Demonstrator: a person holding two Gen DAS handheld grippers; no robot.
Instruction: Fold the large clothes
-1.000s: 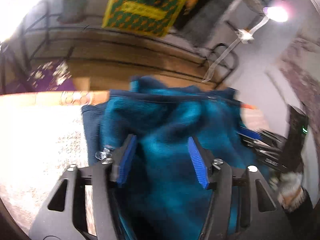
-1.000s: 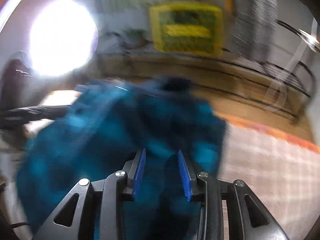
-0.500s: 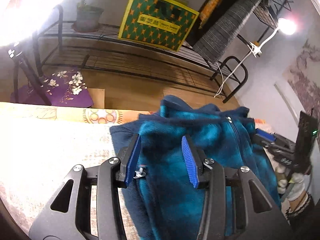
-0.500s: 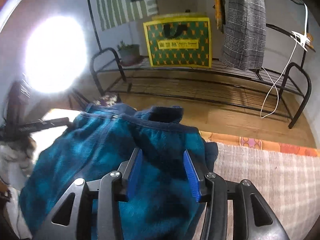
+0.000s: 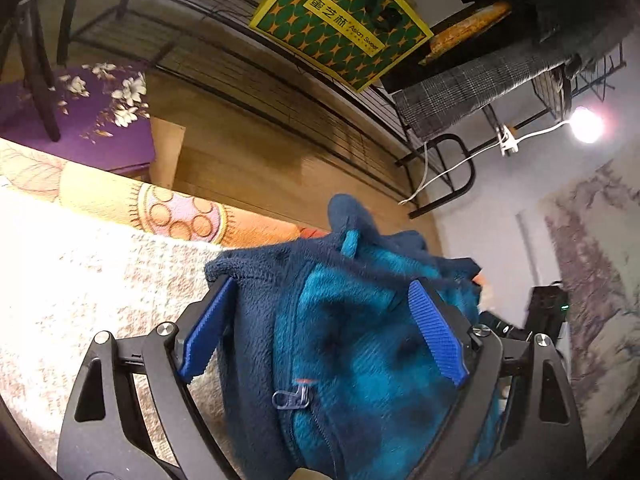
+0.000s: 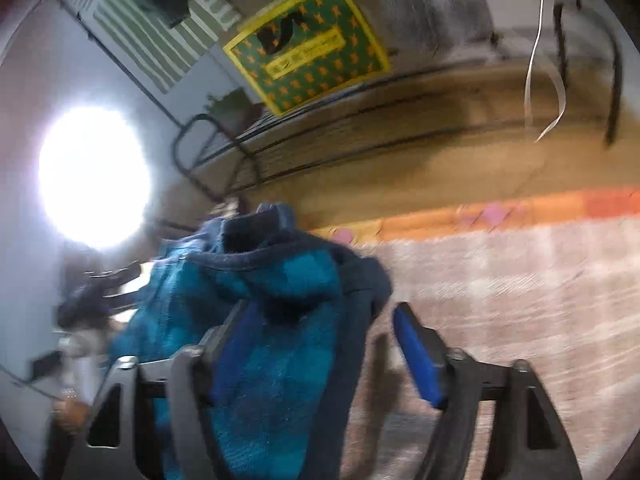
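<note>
Between both just-released grippers, left and right, the fleece jacket.

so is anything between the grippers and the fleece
Nothing visible. The fleece already lies between the open jaws of the left gripper and of the right gripper, which have just been opening; no pad presses on it.

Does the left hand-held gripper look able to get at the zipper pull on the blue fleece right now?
Probably yes: the zipper pull lies exposed on the fleece, between the open left hand-held gripper's fingers, with nothing covering it.
</note>
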